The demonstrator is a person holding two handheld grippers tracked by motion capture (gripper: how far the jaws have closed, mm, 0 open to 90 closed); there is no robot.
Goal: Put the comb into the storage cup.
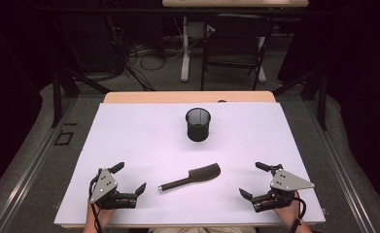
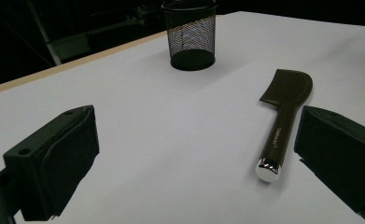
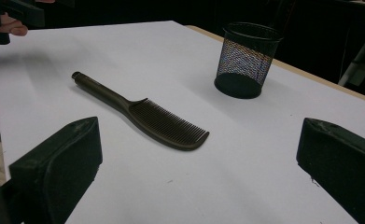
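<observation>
A light, stiff comb lies between the released left gripper and right gripper; its slim, likely slippery handle looks easiest to grasp.

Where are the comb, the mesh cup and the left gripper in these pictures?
comb (image 3: 168,125): right gripper view, on the row of teeth.
mesh cup (image 1: 198,127): high view, on its outer mesh wall.
left gripper (image 1: 128,178): high view, midway between its open fingertips.
</observation>
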